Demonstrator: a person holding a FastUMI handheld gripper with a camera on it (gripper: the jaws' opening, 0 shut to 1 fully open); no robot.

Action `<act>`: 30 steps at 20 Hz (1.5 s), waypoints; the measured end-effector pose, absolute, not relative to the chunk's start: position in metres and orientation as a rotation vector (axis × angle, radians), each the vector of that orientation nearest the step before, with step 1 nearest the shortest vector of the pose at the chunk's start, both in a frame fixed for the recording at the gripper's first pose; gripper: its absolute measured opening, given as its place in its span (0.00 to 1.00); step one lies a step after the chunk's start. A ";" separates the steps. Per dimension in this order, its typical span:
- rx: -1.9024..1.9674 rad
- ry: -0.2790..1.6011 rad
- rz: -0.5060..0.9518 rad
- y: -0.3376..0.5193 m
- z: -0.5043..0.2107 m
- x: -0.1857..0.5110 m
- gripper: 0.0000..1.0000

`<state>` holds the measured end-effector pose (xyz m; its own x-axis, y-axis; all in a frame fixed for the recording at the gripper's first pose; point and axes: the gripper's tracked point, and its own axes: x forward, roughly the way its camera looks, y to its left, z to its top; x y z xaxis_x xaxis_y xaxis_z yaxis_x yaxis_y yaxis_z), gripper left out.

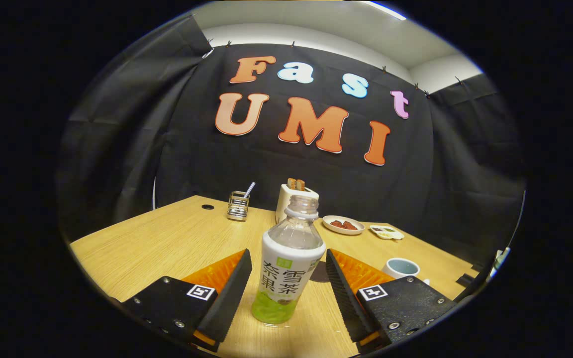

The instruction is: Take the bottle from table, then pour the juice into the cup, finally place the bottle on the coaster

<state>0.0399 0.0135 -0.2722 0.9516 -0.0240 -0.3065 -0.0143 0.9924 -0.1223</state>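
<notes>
A clear, uncapped plastic bottle (286,268) with a white and green label stands upright on the wooden table (167,243). A little green juice sits at its bottom. My gripper (288,261) is open, one finger on each side of the bottle, with a small gap on both sides. Beyond the right finger stands a white cup (401,267) with a pale blue inside. A dark flat round piece, seemingly the coaster (320,272), lies just behind the bottle, mostly hidden by it.
Farther back on the table are a white toaster (291,201) holding toast, a wire holder (238,206) with a utensil, a plate of red food (343,224) and a small white dish (386,231). The black cloth wall rises behind them.
</notes>
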 end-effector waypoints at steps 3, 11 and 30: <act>-0.034 0.360 -0.005 0.011 -0.297 0.044 0.88; 0.020 0.385 0.047 0.013 -0.315 0.053 0.62; 0.687 0.269 0.116 -0.004 -0.264 0.089 0.59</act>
<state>0.0894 -0.0042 -0.2641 0.9591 0.1934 -0.2068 -0.0171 0.7685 0.6396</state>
